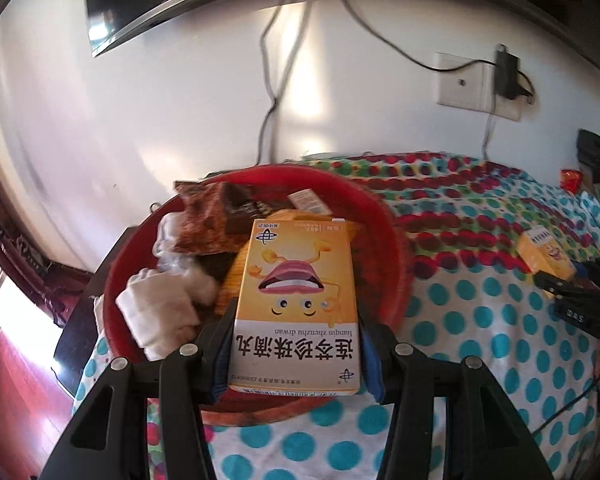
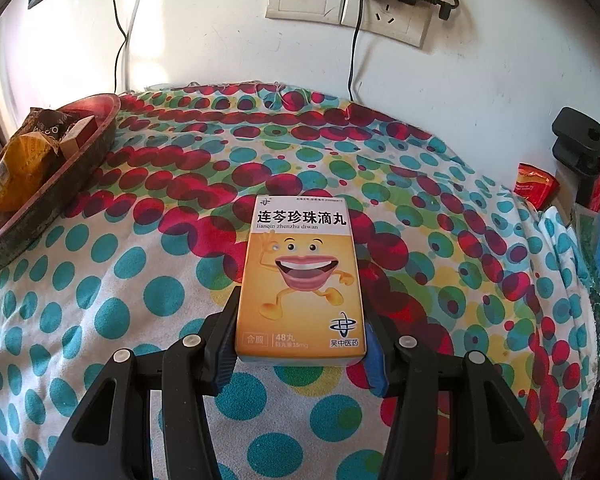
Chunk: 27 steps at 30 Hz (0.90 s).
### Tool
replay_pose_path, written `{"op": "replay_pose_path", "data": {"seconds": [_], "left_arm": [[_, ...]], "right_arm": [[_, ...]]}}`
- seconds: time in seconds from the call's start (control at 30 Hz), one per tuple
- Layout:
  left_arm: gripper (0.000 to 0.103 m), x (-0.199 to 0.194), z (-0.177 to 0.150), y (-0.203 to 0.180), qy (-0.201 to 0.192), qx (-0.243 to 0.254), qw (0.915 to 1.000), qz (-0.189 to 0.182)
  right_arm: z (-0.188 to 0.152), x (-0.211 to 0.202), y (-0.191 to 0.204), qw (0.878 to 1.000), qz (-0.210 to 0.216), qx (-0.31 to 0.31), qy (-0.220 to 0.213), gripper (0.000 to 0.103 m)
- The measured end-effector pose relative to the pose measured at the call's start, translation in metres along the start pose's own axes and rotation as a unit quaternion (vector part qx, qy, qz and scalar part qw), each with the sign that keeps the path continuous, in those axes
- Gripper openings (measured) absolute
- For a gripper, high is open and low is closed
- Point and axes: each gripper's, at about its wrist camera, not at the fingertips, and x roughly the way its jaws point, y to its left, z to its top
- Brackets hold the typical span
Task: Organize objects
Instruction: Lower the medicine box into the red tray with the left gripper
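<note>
Yellow cardboard medicine box (image 1: 296, 304), pinched lengthwise by the left tool (image 1: 296, 344), is hanging over the red plastic basin (image 1: 384, 216) just ahead. The right tool (image 2: 300, 344) is pinching a matching yellow box (image 2: 302, 276) over the dotted bench cloth (image 2: 140, 280), basin far left.

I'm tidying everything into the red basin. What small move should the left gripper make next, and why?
Probably lower a little and open: the left gripper grips a yellow medicine box directly over the red basin, already holding snack packets and white cloth.
</note>
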Motion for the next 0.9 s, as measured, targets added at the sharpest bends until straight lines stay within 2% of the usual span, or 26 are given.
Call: {"op": "replay_pose_path", "data": {"seconds": [0.33,0.9], "left_arm": [[0.052,0.021,-0.001,0.041,0.011,-0.030,0.9993,0.020],[0.052,0.062,0.007,0.070,0.031,-0.040,0.9983,0.028]], "right_arm": [[0.000,-0.001,0.002,1.000,-0.007,-0.007,-0.001,0.049],[0.001,0.000,0.001,1.000,-0.015,-0.014,-0.002,0.049]]}}
